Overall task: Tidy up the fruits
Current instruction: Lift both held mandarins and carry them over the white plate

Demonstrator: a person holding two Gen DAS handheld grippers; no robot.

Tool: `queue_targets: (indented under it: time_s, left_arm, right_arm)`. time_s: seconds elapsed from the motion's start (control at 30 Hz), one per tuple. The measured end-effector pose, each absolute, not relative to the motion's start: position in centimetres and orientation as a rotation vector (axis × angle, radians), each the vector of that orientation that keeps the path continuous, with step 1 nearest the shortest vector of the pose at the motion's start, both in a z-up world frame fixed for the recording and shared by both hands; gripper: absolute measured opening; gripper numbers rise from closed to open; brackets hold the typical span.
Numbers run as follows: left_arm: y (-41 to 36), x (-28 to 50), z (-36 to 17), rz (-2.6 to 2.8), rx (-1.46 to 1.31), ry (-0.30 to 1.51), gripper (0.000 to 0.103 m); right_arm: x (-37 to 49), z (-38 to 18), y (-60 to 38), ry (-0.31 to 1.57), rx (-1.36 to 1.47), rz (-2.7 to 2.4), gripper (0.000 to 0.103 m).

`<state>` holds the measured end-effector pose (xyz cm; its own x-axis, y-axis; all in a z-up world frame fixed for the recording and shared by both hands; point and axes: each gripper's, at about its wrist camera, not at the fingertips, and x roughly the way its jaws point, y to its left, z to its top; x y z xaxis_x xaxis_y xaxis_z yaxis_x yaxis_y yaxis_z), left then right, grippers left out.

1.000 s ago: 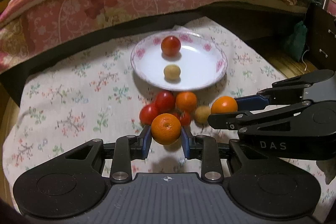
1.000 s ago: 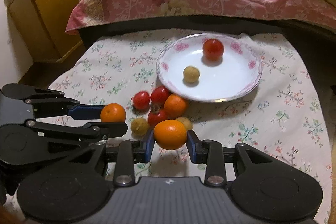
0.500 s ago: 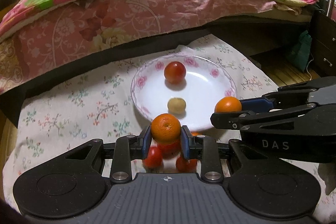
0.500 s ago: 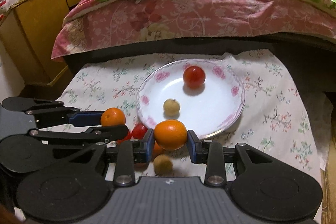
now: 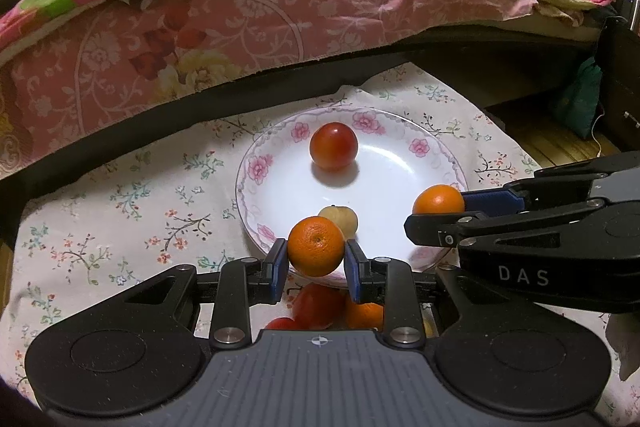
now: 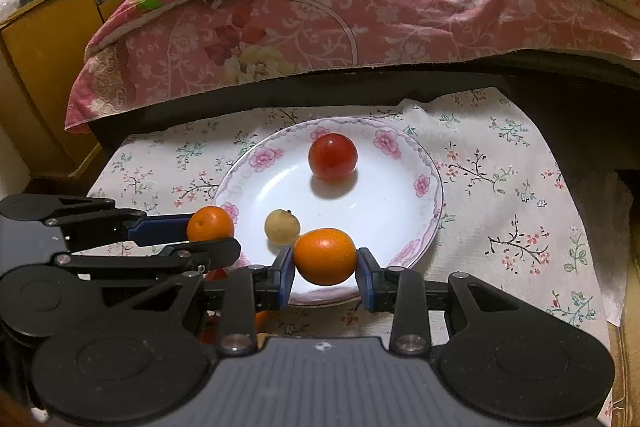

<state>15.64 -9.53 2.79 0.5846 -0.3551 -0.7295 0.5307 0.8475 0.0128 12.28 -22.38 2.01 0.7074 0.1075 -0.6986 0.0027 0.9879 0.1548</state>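
Note:
My left gripper (image 5: 316, 259) is shut on an orange (image 5: 316, 246) and holds it over the near rim of a white flowered plate (image 5: 440, 151). My right gripper (image 6: 325, 269) is shut on a second orange (image 6: 325, 255) over the same near rim (image 6: 430, 179). Each gripper shows from the side in the other's view, the right one (image 5: 438, 211) and the left one (image 6: 210, 231). On the plate lie a red tomato (image 5: 333, 145) (image 6: 332, 156) and a small tan fruit (image 5: 342, 219) (image 6: 282, 225). Red and orange fruits (image 5: 320, 307) lie on the cloth below my left fingers, partly hidden.
A flowered cloth (image 5: 120, 211) covers the low table. A bed with pink and green bedding (image 5: 240, 11) stands close behind the plate. A yellow wooden cabinet (image 6: 44, 67) is at the far left. Dark furniture and a green bag (image 5: 580, 99) are at the right.
Both grippers have moved forward with their oranges, from over the fruit pile on the cloth to over the plate's near rim. The pile has slipped below the fingers.

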Motion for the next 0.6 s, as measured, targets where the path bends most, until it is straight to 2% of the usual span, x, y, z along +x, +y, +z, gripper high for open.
queue_targets:
  time_s: [0.6]
  left_arm:
    - [-9.77, 16.36, 2.02, -0.510, 0.247, 0.808, 0.036]
  right_arm:
    - [13.21, 1.12, -22.60, 0.800, 0.157, 0.058, 0.034]
